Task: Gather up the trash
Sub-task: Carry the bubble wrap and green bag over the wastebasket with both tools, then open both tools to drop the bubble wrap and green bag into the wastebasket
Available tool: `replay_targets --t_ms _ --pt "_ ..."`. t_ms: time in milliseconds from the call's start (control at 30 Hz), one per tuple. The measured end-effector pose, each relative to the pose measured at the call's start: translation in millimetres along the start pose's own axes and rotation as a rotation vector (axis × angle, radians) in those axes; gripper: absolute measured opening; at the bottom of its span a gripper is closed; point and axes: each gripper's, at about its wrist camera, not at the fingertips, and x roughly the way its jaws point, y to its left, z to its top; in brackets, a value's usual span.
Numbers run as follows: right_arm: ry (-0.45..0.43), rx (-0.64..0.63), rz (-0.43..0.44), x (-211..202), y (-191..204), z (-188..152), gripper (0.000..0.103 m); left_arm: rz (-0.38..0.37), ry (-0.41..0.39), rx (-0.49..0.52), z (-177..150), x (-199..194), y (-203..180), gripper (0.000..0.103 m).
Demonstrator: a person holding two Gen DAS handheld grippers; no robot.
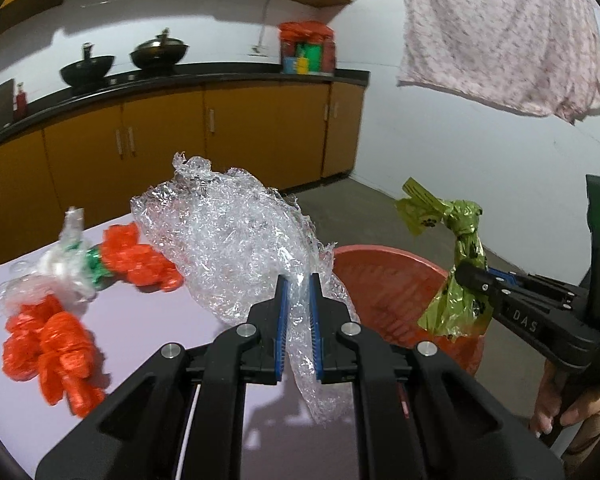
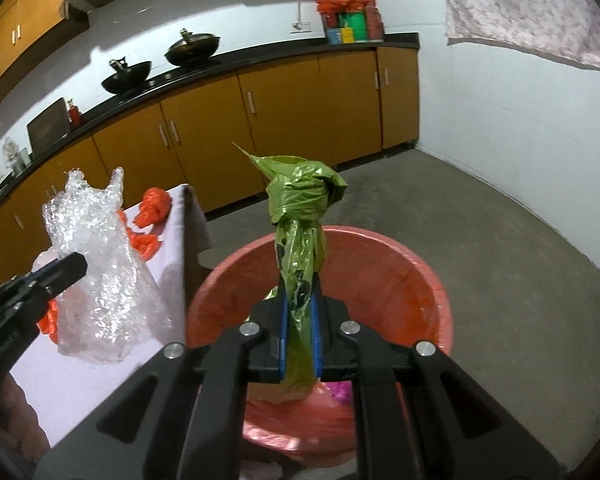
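Observation:
My left gripper (image 1: 299,280) is shut on a crumpled clear plastic wrap (image 1: 236,236), held above the table's right edge; the wrap also shows in the right wrist view (image 2: 100,280). My right gripper (image 2: 299,292) is shut on a knotted green plastic bag (image 2: 300,208), held over the red bin (image 2: 412,272); the bag also shows in the left wrist view (image 1: 460,240). The red bin (image 1: 380,280) stands on the floor beside the table. Orange plastic scraps (image 1: 56,352) and a clear, green and orange bundle (image 1: 112,256) lie on the table.
The table has a pale lilac cloth (image 1: 140,320). Orange kitchen cabinets (image 1: 220,128) with a black counter, two woks (image 1: 88,68) and a red bag of containers (image 1: 306,48) stand behind. A pink cloth (image 1: 500,32) hangs at upper right. Grey floor (image 2: 500,220) lies right of the bin.

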Motion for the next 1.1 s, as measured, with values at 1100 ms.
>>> replay_targets --t_ms 1100 --pt "0.026 0.075 0.011 32.1 -25.7 -8.8 0.028 -0.111 0.109 0.088 -8.5 63.6 -47.6 0.024"
